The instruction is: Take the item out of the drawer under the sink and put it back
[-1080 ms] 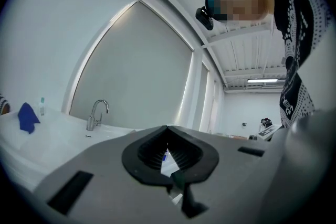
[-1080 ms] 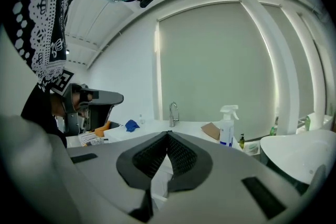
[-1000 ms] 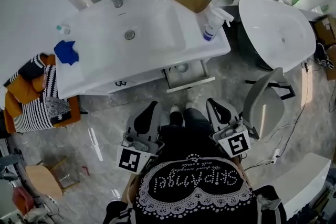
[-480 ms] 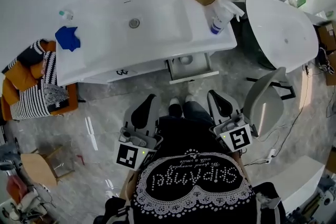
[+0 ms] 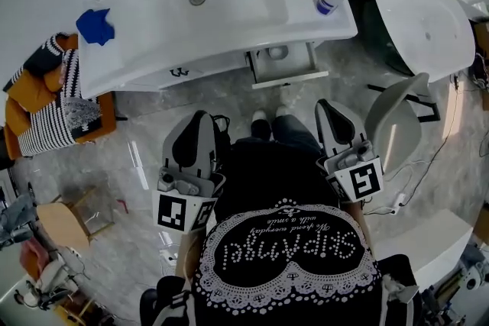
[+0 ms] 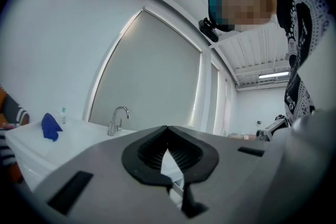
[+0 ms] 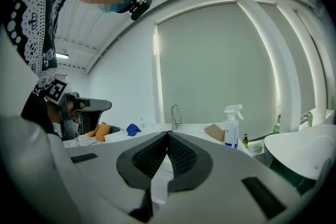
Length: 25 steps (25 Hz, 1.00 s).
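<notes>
Touching at the tips, the jaws of the left gripper [image 6: 167, 128] are squeezed closed, and nothing is held. The jaws of the right gripper [image 7: 168, 135] are squeezed closed too, and nothing is held there either. Both are held level, one at each side of the person, and are pointed at the sink [image 5: 153, 50]. The drawer [image 5: 284, 76] is pulled out under the sink, well apart from both. A small white round item [image 5: 276, 52] is seen inside it.
</notes>
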### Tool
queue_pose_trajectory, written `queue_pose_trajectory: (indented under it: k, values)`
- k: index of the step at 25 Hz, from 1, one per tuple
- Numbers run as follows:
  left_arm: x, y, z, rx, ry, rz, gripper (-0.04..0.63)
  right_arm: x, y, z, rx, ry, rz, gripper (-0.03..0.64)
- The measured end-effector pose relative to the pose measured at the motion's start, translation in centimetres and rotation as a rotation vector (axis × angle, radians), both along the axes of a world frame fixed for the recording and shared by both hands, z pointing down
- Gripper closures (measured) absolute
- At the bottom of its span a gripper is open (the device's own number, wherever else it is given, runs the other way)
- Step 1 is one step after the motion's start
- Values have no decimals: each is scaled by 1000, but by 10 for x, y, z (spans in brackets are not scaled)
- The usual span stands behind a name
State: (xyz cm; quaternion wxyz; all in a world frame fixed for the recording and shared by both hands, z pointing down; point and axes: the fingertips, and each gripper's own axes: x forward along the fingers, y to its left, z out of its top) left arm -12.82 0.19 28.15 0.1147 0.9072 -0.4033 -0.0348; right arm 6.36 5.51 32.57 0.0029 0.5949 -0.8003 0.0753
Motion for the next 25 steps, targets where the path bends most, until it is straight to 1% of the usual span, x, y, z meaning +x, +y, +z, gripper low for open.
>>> queue_pose_trajectory:
  k: [4,8,15,17,19,20,23,25]
  values:
    - [-19,-1,4,30,-40,-16,591,-2,4,5,-12,1,4,598]
    - [-28,2,12,16,-53,-35,591,-4,6,9,-22,3,1,598]
    - [-23,6,12,12,-31,-26,591,-8,7,12,-42,12,-16,598]
    - [-25,6,13,12,-29,-29,591,-11,6,9,-19,15,-25,598]
    - [-25,6,13,9,-30,-31,591,-12,2,2,34,19,-33,598]
    - [-26,5,13,8,-29,-32,591,-12,2,2,38,26,-33,598]
    - [-26,4,12,6,-29,-33,591,-10,3,8,2,41,-23,598]
    - [-27,3,12,4,-32,-33,591,-11,1,5,16,28,-22,598]
